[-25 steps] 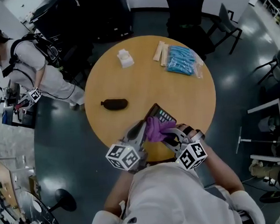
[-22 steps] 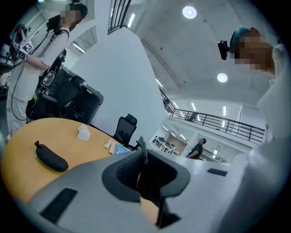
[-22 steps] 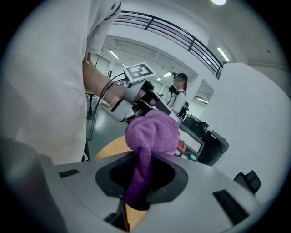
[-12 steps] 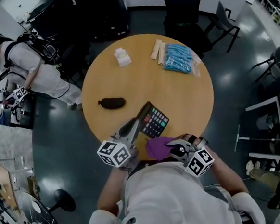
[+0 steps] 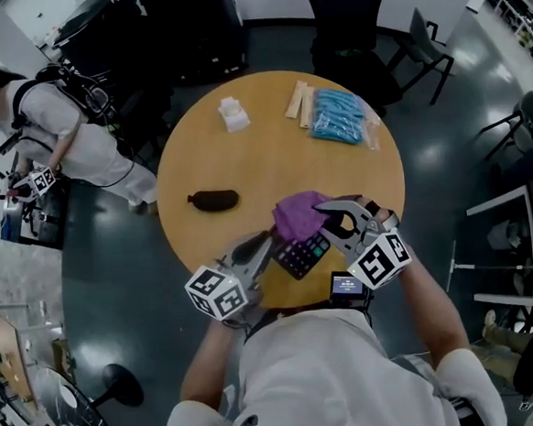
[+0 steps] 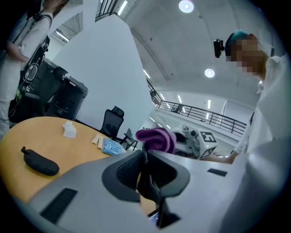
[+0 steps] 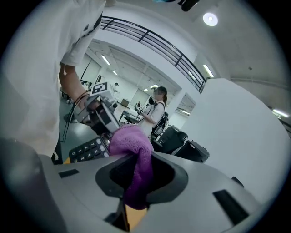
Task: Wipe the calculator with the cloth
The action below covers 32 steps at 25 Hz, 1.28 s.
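Calculator (image 5: 304, 252) is clamped by one edge in the left gripper (image 5: 265, 246), while the right gripper (image 5: 329, 214) pinches the purple cloth (image 5: 296, 214) over its far end.

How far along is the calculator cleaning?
Pickup looks done: the left tool grips the calculator by its edge, and the right tool grips the purple cloth. In hand: the cloth covers the calculator's far end. To do: the bare near keys; whether they're clean I can't tell.

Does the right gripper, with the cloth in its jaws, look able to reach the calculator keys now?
Likely yes. The right gripper holds the purple cloth at the far end of the calculator, which the left gripper grips by its edge; nothing stands between them.
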### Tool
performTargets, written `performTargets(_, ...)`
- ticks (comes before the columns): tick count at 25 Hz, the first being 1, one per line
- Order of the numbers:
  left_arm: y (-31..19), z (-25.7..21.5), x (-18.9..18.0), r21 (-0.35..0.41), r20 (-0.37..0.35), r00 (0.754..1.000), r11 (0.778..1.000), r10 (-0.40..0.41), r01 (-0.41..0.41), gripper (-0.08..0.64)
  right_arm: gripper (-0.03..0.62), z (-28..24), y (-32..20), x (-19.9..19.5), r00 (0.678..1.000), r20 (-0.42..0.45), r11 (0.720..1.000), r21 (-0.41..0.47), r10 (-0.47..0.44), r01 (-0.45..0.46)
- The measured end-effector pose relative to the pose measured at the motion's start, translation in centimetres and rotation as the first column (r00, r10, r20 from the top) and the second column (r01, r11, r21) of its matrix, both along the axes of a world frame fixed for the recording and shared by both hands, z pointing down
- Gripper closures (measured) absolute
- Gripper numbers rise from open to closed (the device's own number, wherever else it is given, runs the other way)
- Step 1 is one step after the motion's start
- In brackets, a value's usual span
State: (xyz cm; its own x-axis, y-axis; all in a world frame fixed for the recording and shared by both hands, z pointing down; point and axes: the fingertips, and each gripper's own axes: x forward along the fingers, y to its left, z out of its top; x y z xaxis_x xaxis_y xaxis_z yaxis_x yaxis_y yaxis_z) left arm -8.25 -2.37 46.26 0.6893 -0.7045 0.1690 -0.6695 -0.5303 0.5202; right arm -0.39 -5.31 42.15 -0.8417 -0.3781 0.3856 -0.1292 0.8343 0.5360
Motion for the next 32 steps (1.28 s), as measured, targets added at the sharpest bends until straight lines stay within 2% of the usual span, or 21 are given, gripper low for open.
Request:
performTargets(7,0.2,-0.8,-0.3,0.020,-0.014,1.000,1.000,0.006,-0.006,0.514,0.518,3.9,3.2,-0.9,0.991,-0.097,0.994,-0.072,-0.088,0.081)
performTargets(16,0.6,0.6,-0.7,-0.005,-0.010,1.000,1.000,-0.024,0.024,0.514,0.518,9.1,9.1,1.3,0.967,-0.207,0.983,-0.137,-0.148,0.121)
performTargets(19,0.8,0.6,-0.9,0.030,0.048,0.998,0.999,-0.042,0.041,0.514,0.518,11.4,11.0,2.5,0.948,-0.258,0.970,-0.201,-0.186,0.136)
performTargets(21,0.8,0.1,-0.8,0.088,0.115,0.991,0.995,-0.062,0.052,0.514,0.518,13.0,11.9,3.5,0.933,-0.295,0.961,-0.242,-0.204,0.134)
performTargets(24,1.1,-0.8,-0.2,0.175,0.203,0.976,0.984,-0.080,0.044,0.514,0.518,13.9,12.2,5.0,0.937,-0.299,0.952,-0.292,-0.182,0.092)
performTargets(27,1.9,-1.8,1.2,0.262,0.312,0.948,0.965,-0.066,-0.019,0.515,0.518,13.0,10.6,6.5,0.966,-0.239,0.941,-0.339,-0.097,0.011)
performTargets(30,3.4,-3.2,3.6,0.374,0.479,0.876,0.914,-0.045,-0.158,0.515,0.518,11.7,7.7,8.5,0.980,-0.197,0.935,-0.349,-0.003,-0.067)
performTargets(32,4.7,-3.7,4.9,0.415,0.556,0.831,0.876,-0.030,-0.246,0.515,0.518,10.8,5.8,9.7,0.981,-0.190,0.936,-0.337,0.036,-0.100)
